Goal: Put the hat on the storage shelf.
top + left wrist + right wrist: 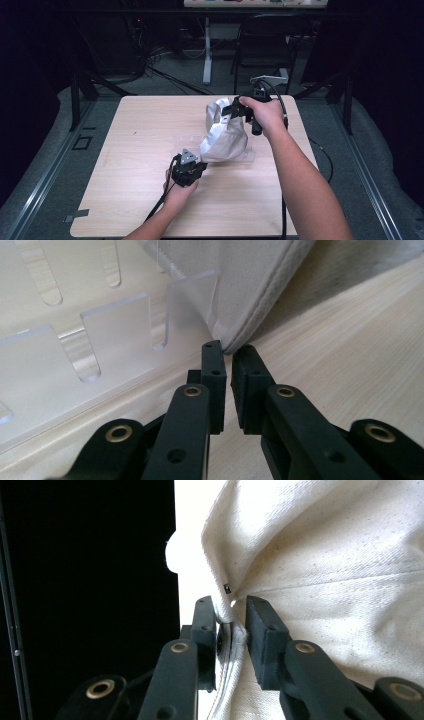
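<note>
The white cloth bag (226, 131) stands mid-tabletop (130, 150) over a clear slotted rack (75, 355). The right tongs (231, 617) pinch its top hem, holding it up; the left tongs (227, 351), nearly closed and empty, touch its near bottom corner.

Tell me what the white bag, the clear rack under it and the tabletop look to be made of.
White bag: woven cotton-like cloth, matte, with a visible twill weave and stitched seams. Clear rack: probably acrylic, glossy and see-through, with cut slots and frosted edges. Tabletop: pale wood grain, smooth and matte; veneer, laminate or solid wood cannot be told.
</note>
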{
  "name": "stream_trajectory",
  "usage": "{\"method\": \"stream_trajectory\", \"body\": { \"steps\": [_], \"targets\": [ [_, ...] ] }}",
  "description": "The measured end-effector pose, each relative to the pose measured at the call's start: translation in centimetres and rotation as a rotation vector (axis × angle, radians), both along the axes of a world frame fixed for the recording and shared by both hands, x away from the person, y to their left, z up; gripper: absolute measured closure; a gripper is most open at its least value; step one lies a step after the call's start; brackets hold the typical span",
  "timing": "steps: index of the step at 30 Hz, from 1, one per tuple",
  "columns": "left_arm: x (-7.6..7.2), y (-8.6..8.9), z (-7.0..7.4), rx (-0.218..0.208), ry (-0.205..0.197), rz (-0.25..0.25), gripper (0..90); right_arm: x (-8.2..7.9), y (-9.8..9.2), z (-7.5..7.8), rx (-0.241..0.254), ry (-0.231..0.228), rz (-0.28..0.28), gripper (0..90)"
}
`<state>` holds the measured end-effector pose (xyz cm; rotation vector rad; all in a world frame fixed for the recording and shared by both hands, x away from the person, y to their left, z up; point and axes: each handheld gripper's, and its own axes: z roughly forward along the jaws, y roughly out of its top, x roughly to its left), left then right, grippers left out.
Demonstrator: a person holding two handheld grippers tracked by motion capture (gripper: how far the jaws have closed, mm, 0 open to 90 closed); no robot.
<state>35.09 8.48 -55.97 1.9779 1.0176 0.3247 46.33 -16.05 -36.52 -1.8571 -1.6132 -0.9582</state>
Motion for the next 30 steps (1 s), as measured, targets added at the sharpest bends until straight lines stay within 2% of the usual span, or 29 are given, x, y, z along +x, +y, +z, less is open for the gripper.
{"method": "stream_trajectory", "body": {
  "steps": [2,6,16,20,23,27,30],
  "targets": [
    [0.0,0.2,0.1,0.004,0.009,-0.01,81.5,0.0,-0.1,0.0,0.004,-0.001,-0.003,74.3],
    [-0.4,0.4,0.6,-0.01,-0.006,-0.017,77.1,-0.1,-0.3,0.1,0.0,-0.003,0.003,73.4],
    [-1.3,2.5,1.6,-0.009,-0.032,0.007,57.3,-0.5,-0.6,0.7,-0.012,-0.017,0.012,67.3],
    [-1.3,4.0,1.4,0.022,-0.009,0.025,54.6,-0.7,-1.2,1.1,-0.015,-0.026,0.025,63.8],
    [-1.5,5.4,1.3,0.03,0.004,0.035,53.6,-1.0,-1.6,1.4,-0.023,-0.033,0.021,61.9],
    [-2.1,7.6,1.3,0.019,-0.004,0.066,52.2,-1.7,-2.2,1.8,-0.028,-0.043,0.027,61.0],
    [-2.6,9.3,1.5,0.029,-0.007,0.073,51.7,-2.2,-2.7,1.9,-0.047,-0.051,0.034,60.5]
  ]
}}
